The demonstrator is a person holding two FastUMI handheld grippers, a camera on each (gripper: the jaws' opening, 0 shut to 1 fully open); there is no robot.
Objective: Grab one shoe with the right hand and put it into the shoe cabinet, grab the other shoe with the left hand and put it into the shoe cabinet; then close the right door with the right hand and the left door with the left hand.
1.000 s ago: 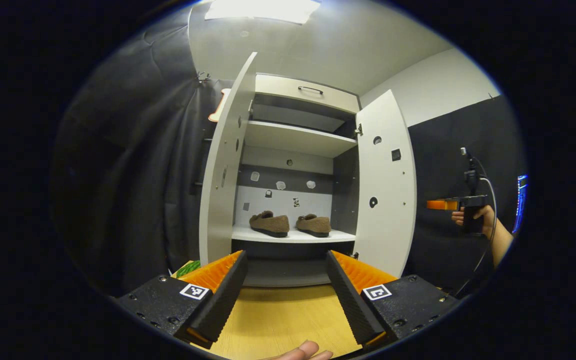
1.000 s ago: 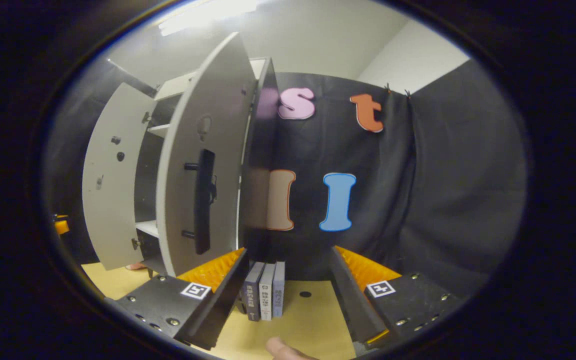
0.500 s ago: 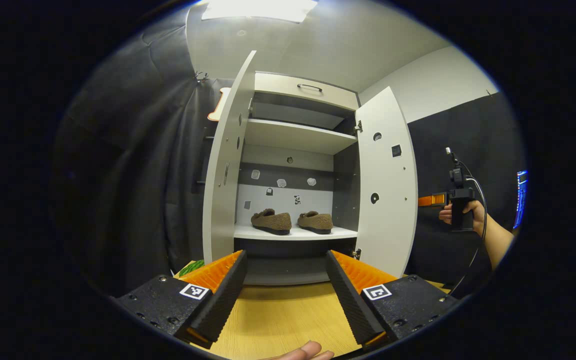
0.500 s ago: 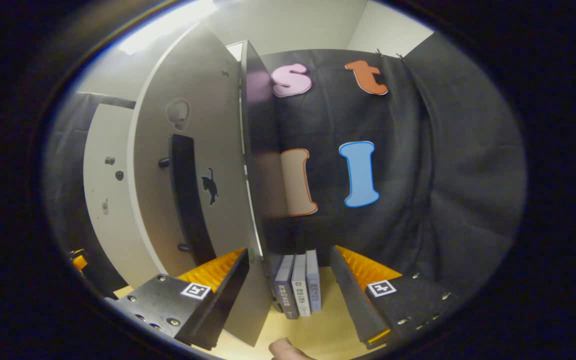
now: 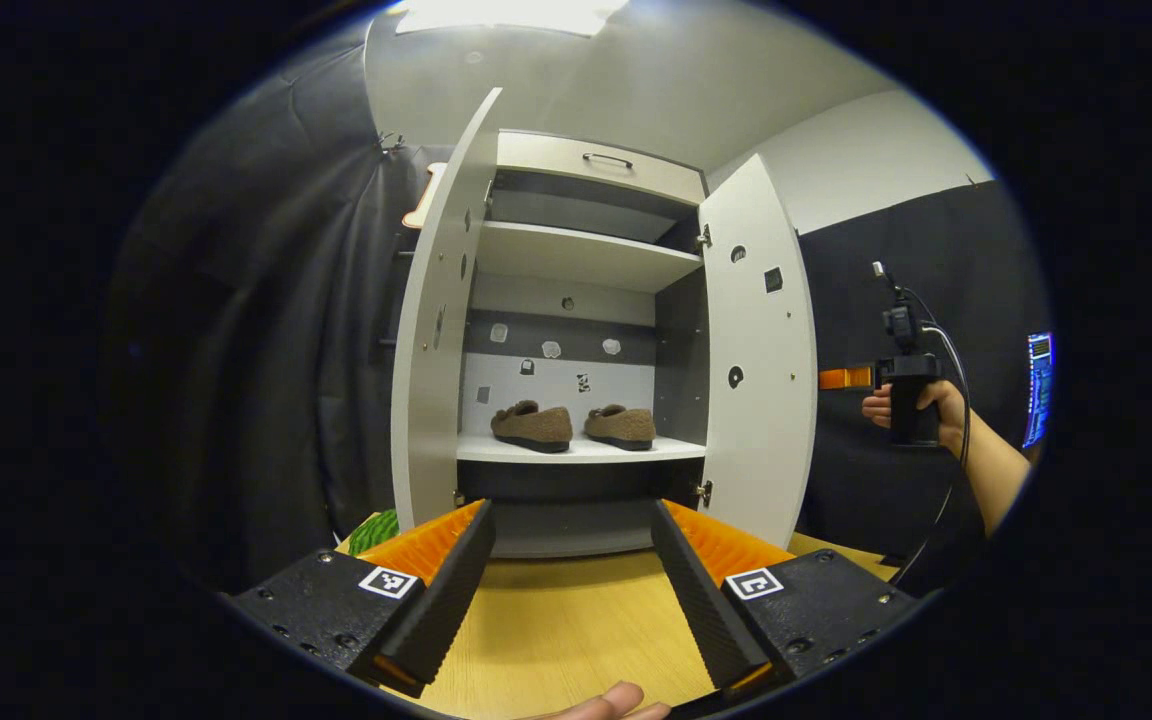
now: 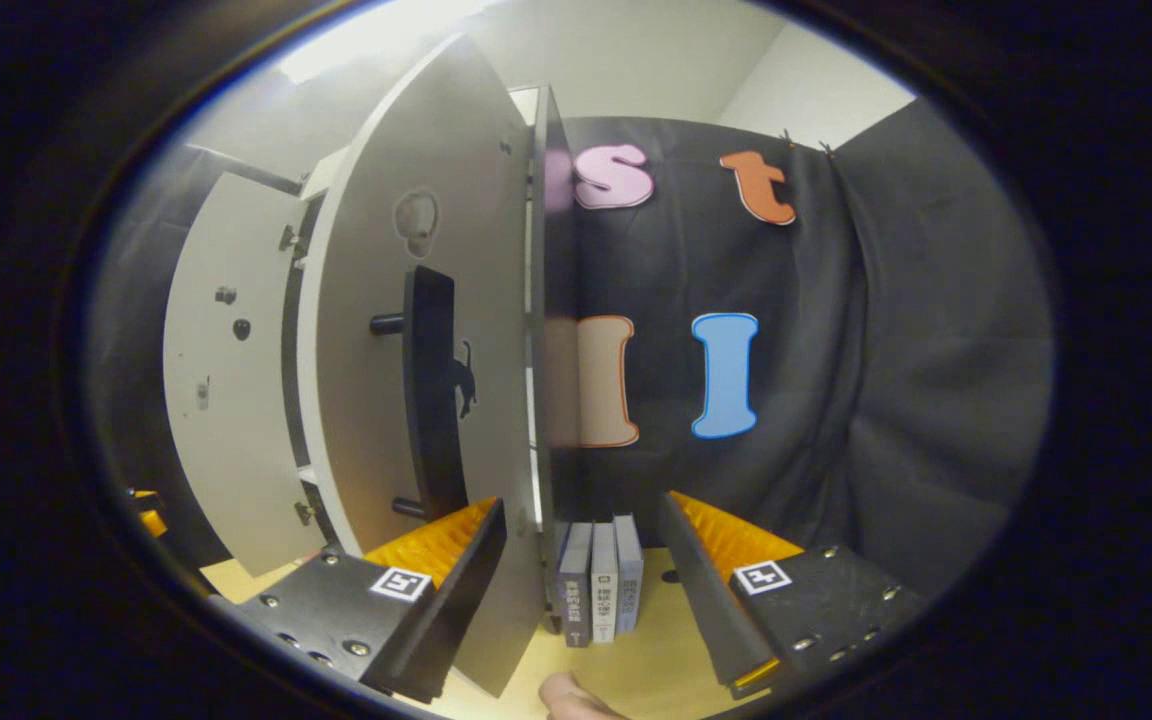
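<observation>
Left gripper view gives us our left gripper (image 5: pixel 568 570) with its fingers spread wide and nothing between them, above the wooden table (image 5: pixel 566 640). Beyond it stands the shoe cabinet (image 5: pixel 576 255), both doors swung out: the left door (image 5: pixel 431 330) and the right door (image 5: pixel 756 350). On the lower white shelf (image 5: pixel 576 452) we see the two brown shoes side by side, the left shoe (image 5: pixel 532 426) and the right shoe (image 5: pixel 620 426), near each other but not touching. To the right of the right door, a hand (image 5: pixel 921 405) holds the other gripper, which points toward the outer face of that door. Right gripper view shows our right gripper (image 6: pixel 581 580) also with its fingers apart, gripping nothing; the edge of the right door (image 6: pixel 436 330) comes down between them, close to the left finger, and we cannot tell if it touches. The black handle (image 6: pixel 433 390) is on this door's face. Three books (image 6: pixel 598 580) stand upright on the table, behind the door's edge.
</observation>
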